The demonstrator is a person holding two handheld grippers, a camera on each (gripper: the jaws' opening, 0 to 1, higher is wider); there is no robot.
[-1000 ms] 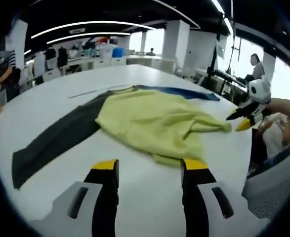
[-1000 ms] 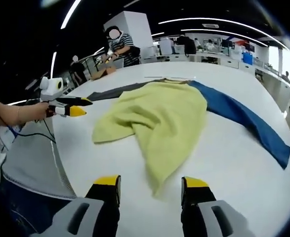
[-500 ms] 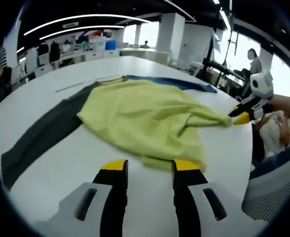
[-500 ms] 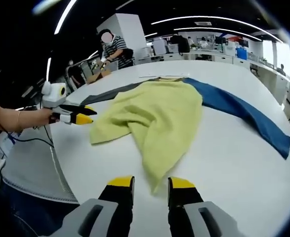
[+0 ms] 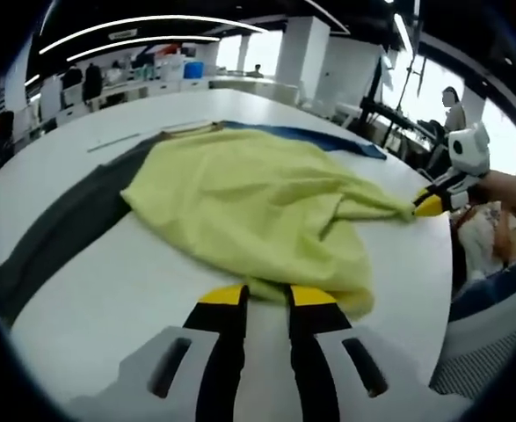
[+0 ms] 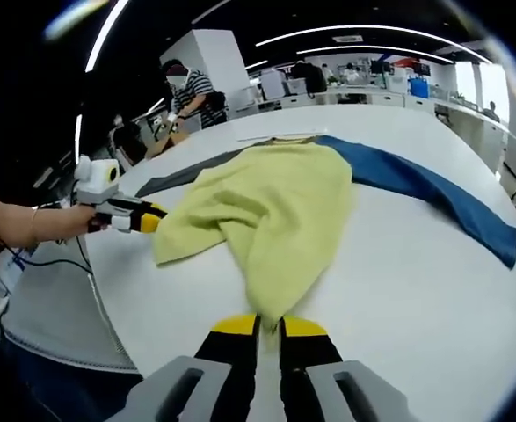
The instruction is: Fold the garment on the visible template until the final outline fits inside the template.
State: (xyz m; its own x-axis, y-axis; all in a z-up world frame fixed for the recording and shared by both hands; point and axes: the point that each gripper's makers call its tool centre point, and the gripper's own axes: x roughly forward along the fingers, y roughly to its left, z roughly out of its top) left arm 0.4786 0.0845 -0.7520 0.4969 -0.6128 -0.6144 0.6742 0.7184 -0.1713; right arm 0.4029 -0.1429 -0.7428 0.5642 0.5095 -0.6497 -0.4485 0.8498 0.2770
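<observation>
Yellow-green garment (image 5: 258, 198) lies rumpled on the white table (image 5: 90, 290), body bunched toward the near edge, with a dark grey sleeve (image 5: 60, 220) stretched out flat to one side and a blue sleeve (image 6: 433, 198) stretched flat to the other. In the left gripper view the left gripper (image 5: 266, 294) has its yellow-tipped jaws nearly together right at the garment's near hem, fabric edge touching or lying between the tips; cannot tell for sure whether cloth is actually pinched. In the right gripper view the right gripper (image 6: 270, 326) has its jaws close together at the pointed lower corner of the yellow cloth, tip of the fabric sitting at the gap; a firm grasp can't be confirmed either. Right gripper also appears in the left gripper view at the far right (image 5: 429, 204), tips meeting a pulled-out corner of the garment. Left gripper appears in the right gripper view at the left (image 6: 148, 218), held by a hand (image 6: 64, 220), its yellow tips against the garment's other corner. A thin pale strip (image 5: 112, 142) lies on the table beyond the collar. A person in a striped shirt (image 6: 196, 92) stands past the table's far end.
</observation>
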